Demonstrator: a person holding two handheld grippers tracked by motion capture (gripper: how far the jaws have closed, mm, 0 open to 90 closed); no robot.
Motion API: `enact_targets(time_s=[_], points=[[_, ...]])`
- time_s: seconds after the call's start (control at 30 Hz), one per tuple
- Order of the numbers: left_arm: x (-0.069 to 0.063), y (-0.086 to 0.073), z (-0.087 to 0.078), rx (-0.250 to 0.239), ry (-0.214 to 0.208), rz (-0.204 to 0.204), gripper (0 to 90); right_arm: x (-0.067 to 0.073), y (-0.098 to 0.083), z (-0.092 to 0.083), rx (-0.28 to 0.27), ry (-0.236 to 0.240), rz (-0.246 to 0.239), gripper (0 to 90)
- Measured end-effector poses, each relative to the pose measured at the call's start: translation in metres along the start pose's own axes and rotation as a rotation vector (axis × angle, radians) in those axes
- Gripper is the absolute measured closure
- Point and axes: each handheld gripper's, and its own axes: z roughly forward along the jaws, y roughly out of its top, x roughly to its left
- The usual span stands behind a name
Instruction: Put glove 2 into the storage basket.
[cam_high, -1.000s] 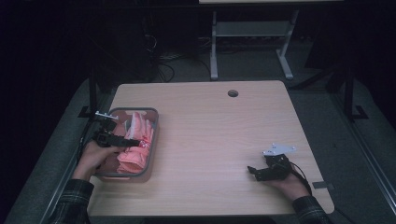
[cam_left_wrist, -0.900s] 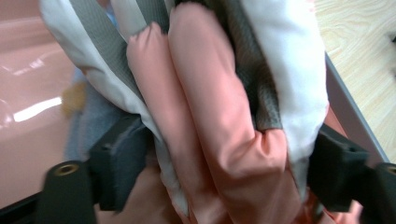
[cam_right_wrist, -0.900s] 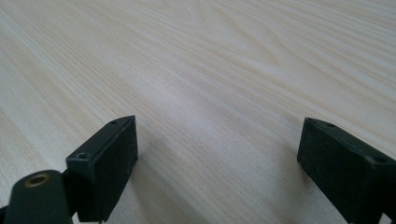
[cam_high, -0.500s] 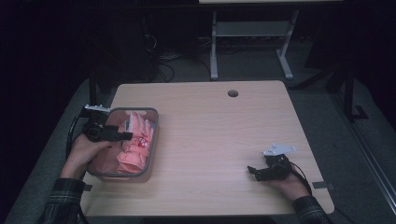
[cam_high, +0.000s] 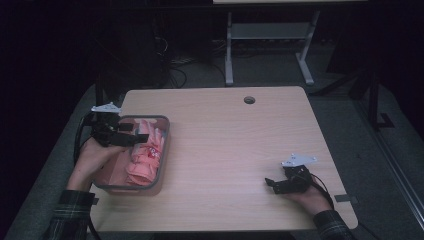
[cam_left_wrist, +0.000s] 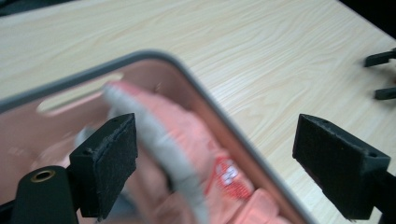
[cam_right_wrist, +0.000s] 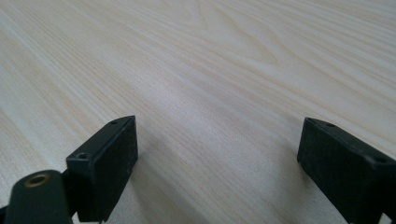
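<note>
A pink tray with a grey rim sits at the table's left side, holding folded pink cloth. My left gripper hovers above the tray's far left part, pointing right. Its jaws have just been opening and now stand wide, gripping nothing. In the left gripper view the left gripper looks down on the pink cloth with its grey edge and on the tray rim. My right gripper rests low on the table near the front right, open. Between the right gripper's pads lies bare wood.
The light wooden table has a round cable hole near its far edge. A metal stand and cables are on the floor behind. The other gripper's jaw tips show far right in the left gripper view.
My left gripper has lifted off the cloth in the tray and drawn back toward the tray's far left corner. The right hand has stayed where it was.
</note>
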Motion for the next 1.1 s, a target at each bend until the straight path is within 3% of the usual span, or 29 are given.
enact_targets(time_s=[0.3, 0.37, 0.53, 0.63, 0.83, 1.1], points=[[-0.029, 0.013, 0.017, -0.01, -0.045, 0.058, 13.5, 0.0, 0.0, 0.0, -0.001, 0.001, -0.003, 11.6], [-0.041, 0.016, 0.026, -0.005, -0.06, 0.079, 13.5, 0.0, 0.0, 0.0, -0.001, 0.002, -0.003, 11.6], [-0.057, 0.018, 0.04, -0.001, -0.088, 0.1, 13.5, 0.0, 0.0, 0.0, -0.002, 0.001, -0.004, 11.6], [-0.071, 0.017, 0.052, 0.003, -0.105, 0.112, 13.5, 0.0, 0.0, 0.0, -0.001, 0.0, -0.003, 11.6], [-0.087, 0.013, 0.066, 0.015, -0.129, 0.136, 13.5, 0.0, 0.0, 0.0, 0.001, 0.005, -0.014, 11.6], [-0.117, -0.001, 0.096, 0.048, -0.163, 0.176, 13.6, 0.0, 0.0, 0.0, 0.0, 0.008, -0.015, 11.6]])
